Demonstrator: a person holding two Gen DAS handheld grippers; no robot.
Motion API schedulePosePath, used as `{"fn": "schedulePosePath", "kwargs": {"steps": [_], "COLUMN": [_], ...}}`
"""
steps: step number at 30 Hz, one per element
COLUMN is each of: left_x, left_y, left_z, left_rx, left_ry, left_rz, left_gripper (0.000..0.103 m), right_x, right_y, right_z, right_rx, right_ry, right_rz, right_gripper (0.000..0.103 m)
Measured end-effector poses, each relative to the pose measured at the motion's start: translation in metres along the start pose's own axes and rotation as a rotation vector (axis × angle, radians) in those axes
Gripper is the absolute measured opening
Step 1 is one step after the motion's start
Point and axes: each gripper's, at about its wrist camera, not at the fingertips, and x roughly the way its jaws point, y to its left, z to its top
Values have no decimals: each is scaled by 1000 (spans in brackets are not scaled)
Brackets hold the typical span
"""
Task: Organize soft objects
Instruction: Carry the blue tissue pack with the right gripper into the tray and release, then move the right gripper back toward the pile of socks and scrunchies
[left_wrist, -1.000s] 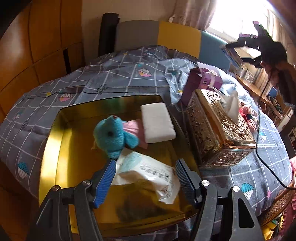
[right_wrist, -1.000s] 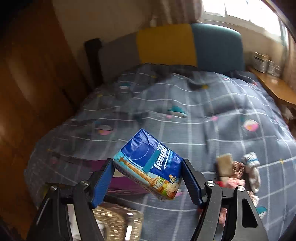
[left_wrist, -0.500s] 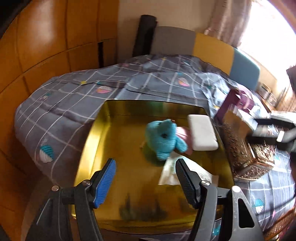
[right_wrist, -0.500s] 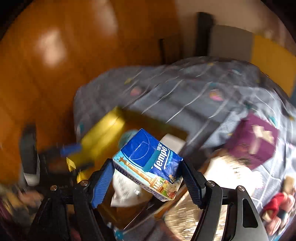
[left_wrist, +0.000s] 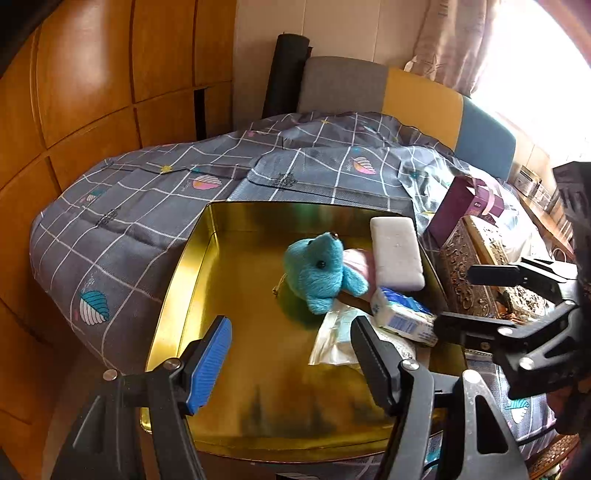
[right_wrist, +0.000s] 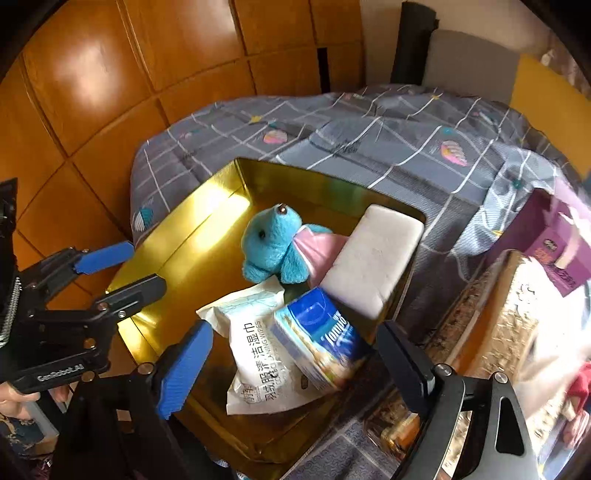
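1. Opening my right gripper (right_wrist: 291, 373) over the gold tray (right_wrist: 177, 236); the blue tissue pack (right_wrist: 319, 341) sits between the spreading jaws, clear of both pads, blurred, lying tilted on the wipes pack (right_wrist: 255, 354) inside the tray's near right corner.
2. Tissue pack touches the white sponge block (right_wrist: 373, 258), which leans on the tray's right wall.
3. Blue plush toy (right_wrist: 271, 243) lies mid-tray, just beyond the wipes, over a pink cloth (right_wrist: 321, 247).
4. My left gripper (left_wrist: 291, 360) hangs above the tray's near edge, jaws wide apart, nothing between them, only bare tray floor (left_wrist: 236, 295).
5. From the left view, the tissue pack (left_wrist: 400, 315) is just right of my left jaws, at the tray's right side.
6. Ornate gold box (left_wrist: 476, 273) stands beside the tray's right wall, on the grey quilt (left_wrist: 122, 236).
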Motion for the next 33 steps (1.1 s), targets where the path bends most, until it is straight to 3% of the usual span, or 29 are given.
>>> {"fn": "schedulePosePath", "kwargs": {"steps": [16, 23, 33], "left_x": [-21, -26, -30], "left_y": [-37, -54, -80], "left_z": [3, 4, 6], "left_rx": [118, 160, 223], "left_ry": [-43, -47, -51], "left_rz": [16, -11, -37], "left_gripper": [68, 68, 68], "right_x": [-81, -123, -170], "right_y": [-12, -49, -123], "right_z": [-37, -52, -84], "right_rx": [-30, 65, 229], "right_ry": [-194, -272, -312], "right_rz": [-184, -267, -442], "right_gripper": [96, 98, 98]}}
